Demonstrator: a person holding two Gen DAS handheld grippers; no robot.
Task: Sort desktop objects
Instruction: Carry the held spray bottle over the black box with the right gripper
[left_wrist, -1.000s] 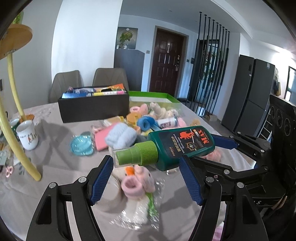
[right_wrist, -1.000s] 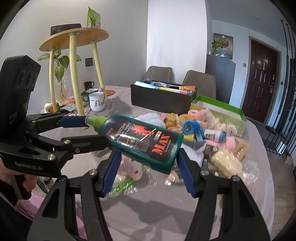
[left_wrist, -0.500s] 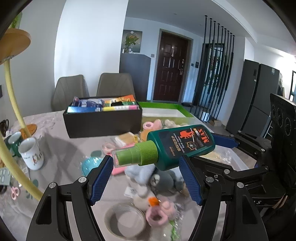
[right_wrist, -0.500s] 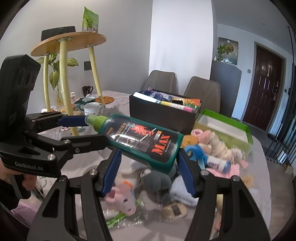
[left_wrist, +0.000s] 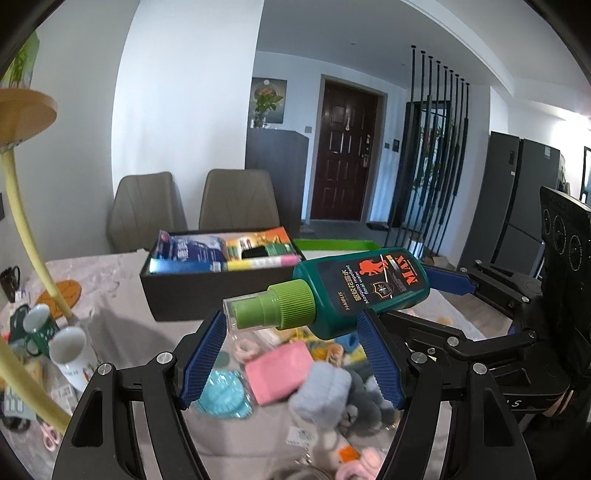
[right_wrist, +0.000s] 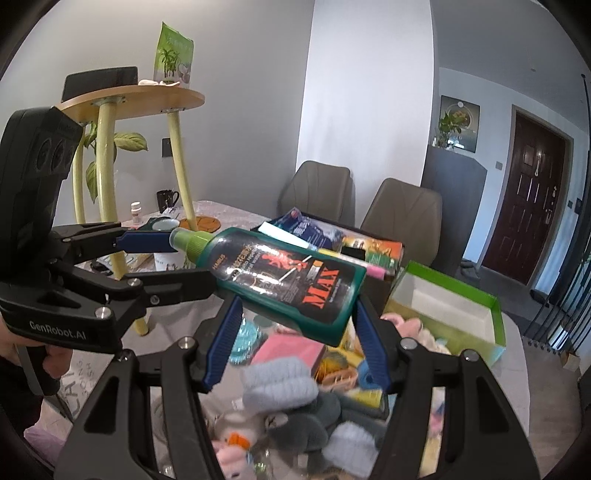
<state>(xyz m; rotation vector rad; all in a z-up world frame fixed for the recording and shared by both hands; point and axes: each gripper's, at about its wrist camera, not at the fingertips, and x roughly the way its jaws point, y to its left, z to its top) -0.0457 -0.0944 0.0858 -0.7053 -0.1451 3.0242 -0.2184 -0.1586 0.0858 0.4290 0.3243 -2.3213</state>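
Spray bottle (left_wrist: 354, 291) — pinched between both grippers' half-spread jaws, above cluttered table (left_wrist: 122, 317).

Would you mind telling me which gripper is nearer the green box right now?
Right. The green box lies just ahead and right of the right gripper; the left gripper is farther off, beyond the spray bottle's cap end.
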